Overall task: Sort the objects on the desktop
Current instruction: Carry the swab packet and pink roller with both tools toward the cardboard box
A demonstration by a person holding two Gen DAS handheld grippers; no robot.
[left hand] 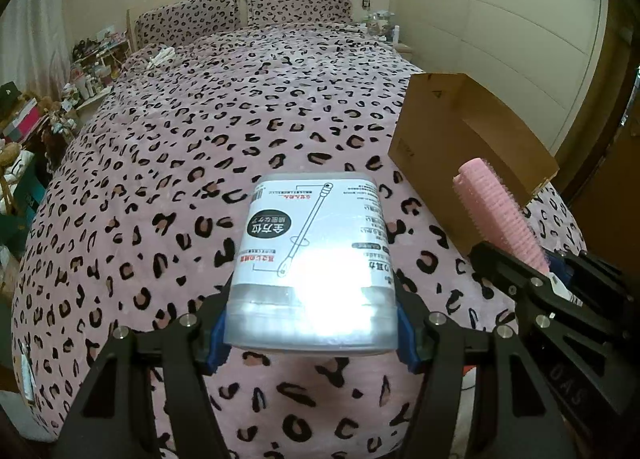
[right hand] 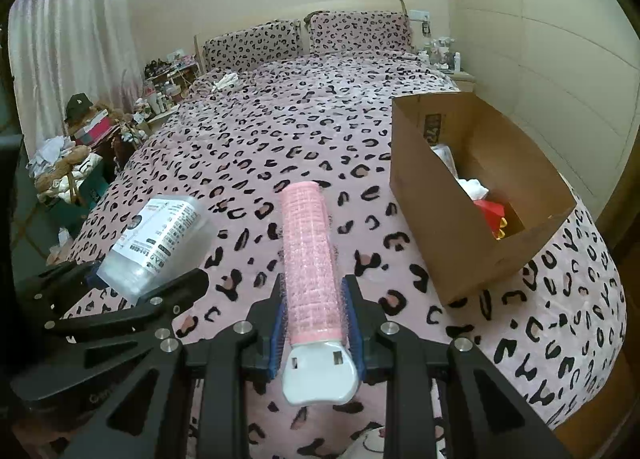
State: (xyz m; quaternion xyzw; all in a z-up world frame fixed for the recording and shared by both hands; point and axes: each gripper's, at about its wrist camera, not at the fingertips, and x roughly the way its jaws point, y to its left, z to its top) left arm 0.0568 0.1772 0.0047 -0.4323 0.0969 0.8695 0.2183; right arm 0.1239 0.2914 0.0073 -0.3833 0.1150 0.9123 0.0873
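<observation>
My left gripper [left hand: 312, 319] is shut on a clear plastic cotton swab box [left hand: 316, 255] with a white printed label, held above the bed. It also shows in the right wrist view [right hand: 160, 239], at the left. My right gripper [right hand: 316, 323] is shut on a pink hair roller [right hand: 310, 259] with a white base, pointing forward. The roller also shows in the left wrist view [left hand: 500, 215], at the right. An open brown cardboard box [right hand: 448, 227] stands on the bed to the right of both grippers and holds white and red items.
A bed with a pink leopard-print cover [left hand: 240, 119] fills both views, with two pillows [right hand: 304, 35] at the far end. Cluttered shelves and boxes [right hand: 88, 147] stand left of the bed. A nightstand with bottles [right hand: 444, 55] is at the far right. A wall runs along the right.
</observation>
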